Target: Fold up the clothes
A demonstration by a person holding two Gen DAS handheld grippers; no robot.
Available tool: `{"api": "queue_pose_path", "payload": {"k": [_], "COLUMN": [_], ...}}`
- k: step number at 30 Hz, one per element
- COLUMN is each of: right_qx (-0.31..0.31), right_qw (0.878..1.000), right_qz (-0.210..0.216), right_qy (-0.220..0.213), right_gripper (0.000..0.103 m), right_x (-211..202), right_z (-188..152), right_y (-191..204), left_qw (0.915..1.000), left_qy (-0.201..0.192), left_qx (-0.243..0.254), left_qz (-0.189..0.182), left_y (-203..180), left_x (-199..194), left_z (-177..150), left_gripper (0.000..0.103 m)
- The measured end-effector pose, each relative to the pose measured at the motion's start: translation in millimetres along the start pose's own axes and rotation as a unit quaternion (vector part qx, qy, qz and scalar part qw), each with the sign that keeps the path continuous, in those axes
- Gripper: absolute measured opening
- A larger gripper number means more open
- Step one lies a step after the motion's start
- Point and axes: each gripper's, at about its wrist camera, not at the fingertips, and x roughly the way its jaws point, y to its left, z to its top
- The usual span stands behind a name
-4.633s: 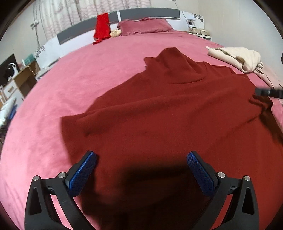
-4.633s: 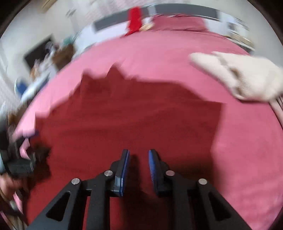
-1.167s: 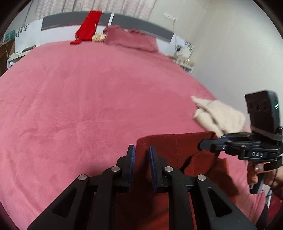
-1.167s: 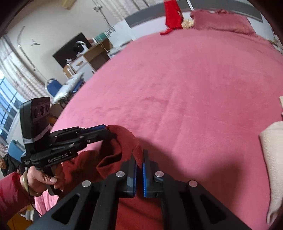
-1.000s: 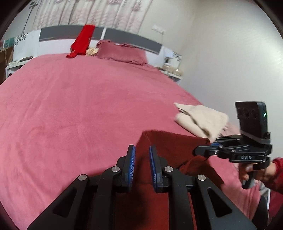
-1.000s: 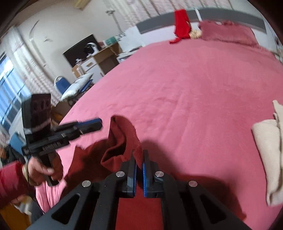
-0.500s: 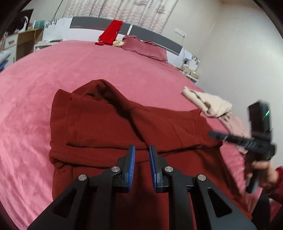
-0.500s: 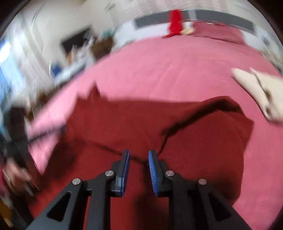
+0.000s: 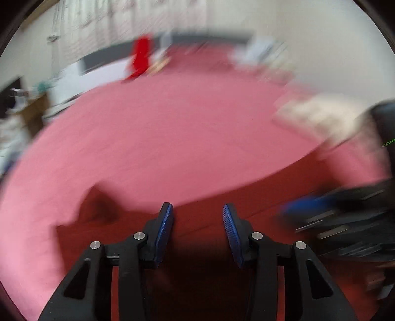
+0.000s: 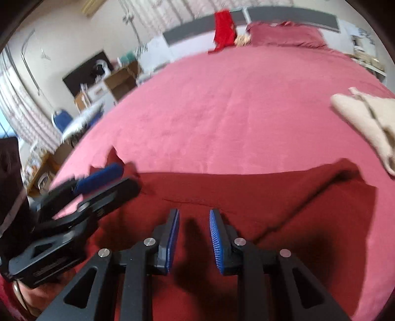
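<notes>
From my right wrist view, left to right: the left gripper (image 10: 103, 176), its jaws spread with nothing between them, hovers at the near-left corner of the dark red garment (image 10: 259, 197). This garment lies flat on the pink bedspread (image 10: 234, 111), folded edge straight across. My right gripper (image 10: 193, 237), also parted and empty, sits above its middle. A cream garment (image 10: 370, 118) lies far right.

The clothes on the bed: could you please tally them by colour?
Dark red: 1, the dark red garment under both open claws.
Cream: 1, the cream garment.
Bright red: 1, the bright red garment at the headboard.
Total: 3.
</notes>
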Motion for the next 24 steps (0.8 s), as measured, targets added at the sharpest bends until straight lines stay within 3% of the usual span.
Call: {"api": "queue_pose_path", "payload": {"k": [1, 3, 5, 10, 12, 15, 17, 20, 22, 24], "right_qx": [0.002, 0.03, 0.049, 0.04, 0.036, 0.001, -0.031, -0.043, -0.036, -0.038], "right_qw": [1.0, 0.998, 0.997, 0.997, 0.995, 0.994, 0.989, 0.981, 0.979, 0.982], "right_qz": [-0.002, 0.042, 0.059, 0.018, 0.034, 0.084, 0.128, 0.189, 0.202, 0.184], "right_qy": [0.01, -0.018, -0.032, -0.059, -0.083, -0.075, -0.063, -0.029, -0.007, 0.033], "right_gripper": [0.023, 0.023, 0.023, 0.024, 0.026, 0.027, 0.027, 0.027, 0.027, 0.027], "right_x": [7, 4, 1, -11, -17, -11, -4, 13, 31, 49], "right_z": [-2, -14, -22, -20, -15, -1, 12, 40, 59, 64], "right_y": [-5, -21, -30, -13, 0, 28, 51, 83, 97, 104], "left_qw": [0.9989, 0.9904, 0.9873, 0.9773, 0.9733, 0.9908, 0.9975, 0.9987, 0.9965, 0.9926], "left_qy": [0.001, -0.019, -0.026, -0.044, -0.049, -0.025, -0.016, 0.023, 0.062, 0.094], "left_qx": [-0.043, -0.124, -0.144, -0.195, -0.212, -0.119, -0.051, 0.013, 0.048, 0.073], "left_qz": [-0.02, -0.059, -0.062, -0.069, -0.072, -0.059, -0.046, -0.043, -0.029, -0.026], "left_y": [22, 62, 80, 125, 141, 124, 116, 121, 126, 131], "left_x": [3, -3, -9, -25, -30, -19, -11, 11, 30, 45], "left_z": [-12, -33, -35, -39, -39, -8, 15, 36, 45, 49], "left_gripper": [0.047, 0.047, 0.046, 0.047, 0.047, 0.047, 0.049, 0.06, 0.061, 0.061]}}
